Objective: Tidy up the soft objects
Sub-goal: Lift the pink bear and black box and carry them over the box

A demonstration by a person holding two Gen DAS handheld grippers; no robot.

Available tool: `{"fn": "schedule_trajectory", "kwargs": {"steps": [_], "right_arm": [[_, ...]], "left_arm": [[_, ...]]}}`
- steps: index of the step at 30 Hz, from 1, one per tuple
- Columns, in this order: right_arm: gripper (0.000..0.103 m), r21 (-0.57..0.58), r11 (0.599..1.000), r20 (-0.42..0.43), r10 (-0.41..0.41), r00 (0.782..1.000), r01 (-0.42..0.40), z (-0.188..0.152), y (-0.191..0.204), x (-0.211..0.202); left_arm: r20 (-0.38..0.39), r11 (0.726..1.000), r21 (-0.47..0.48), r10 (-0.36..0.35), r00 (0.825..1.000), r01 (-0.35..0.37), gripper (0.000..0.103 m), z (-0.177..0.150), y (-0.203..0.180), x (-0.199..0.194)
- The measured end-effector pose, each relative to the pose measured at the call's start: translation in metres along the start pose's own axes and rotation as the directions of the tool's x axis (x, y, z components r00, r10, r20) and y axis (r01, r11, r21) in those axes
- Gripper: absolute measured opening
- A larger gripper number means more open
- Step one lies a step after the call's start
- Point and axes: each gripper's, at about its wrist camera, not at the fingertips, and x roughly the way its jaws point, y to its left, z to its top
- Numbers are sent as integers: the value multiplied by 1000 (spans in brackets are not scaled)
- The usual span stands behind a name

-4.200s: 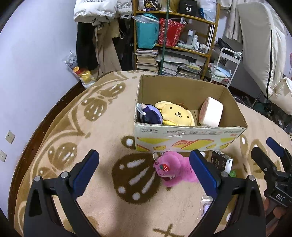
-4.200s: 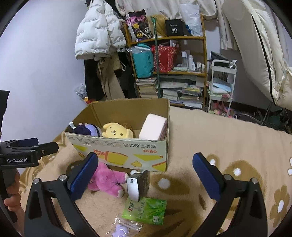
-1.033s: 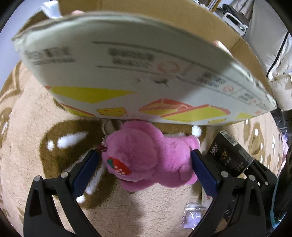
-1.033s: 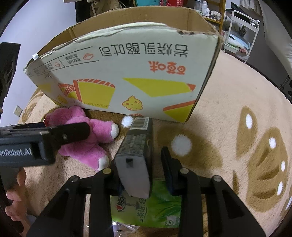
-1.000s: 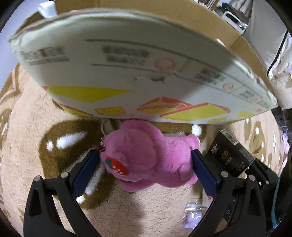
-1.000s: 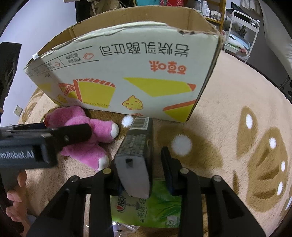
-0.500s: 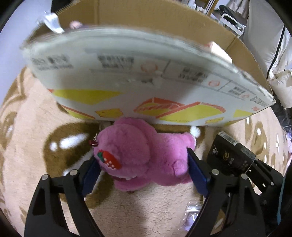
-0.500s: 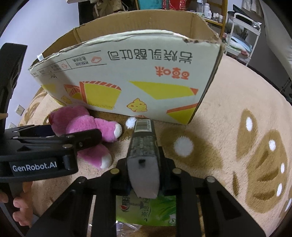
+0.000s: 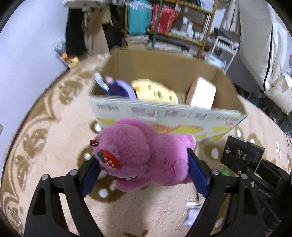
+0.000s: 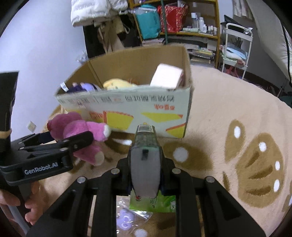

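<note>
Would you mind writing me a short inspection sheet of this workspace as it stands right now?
Surface: beige rug with brown paw prints.
Job's things: pink plush bear lifted in front of the cardboard box; yellow plush, purple plush and pink cushion inside the box.
Clutter: green packet and clear bag on the rug.
Grippers: left gripper shut on the bear; right gripper shut on a dark pack.
Cables: black cable down the white mattress.
Surroundings: crowded shelf, white cart, hanging clothes.
</note>
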Motion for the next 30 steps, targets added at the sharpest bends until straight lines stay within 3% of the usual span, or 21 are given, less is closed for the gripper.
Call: {"fn": "schedule_trajectory", "kwargs": {"steps": [7,13,18,24,27,30], "right_arm": [[23,-16,1000,143,-5,990,7,5,2,-47],[23,-39,999,259,-6,966,16,23,7,-77],[23,-50,999,292,5,956,10,32,11,-84],[23,-72,997,302,17,953,5,45,13,-78],[23,-76,997,301,21,953,2,49,12,-73],[23,-66,998,297,29,955,-10,53,12,-68]], "left_arm": [[174,999,-22,27,984,-23,85,21,18,-55],[298,997,-63,62,952,-46,85,38,37,-89],[344,997,-59,75,936,-58,85,56,42,-100],[361,994,-25,112,926,-110,85,75,39,-100],[359,996,-29,92,929,-88,85,85,42,-102],[377,993,-12,111,919,-116,85,95,40,-104]]}}
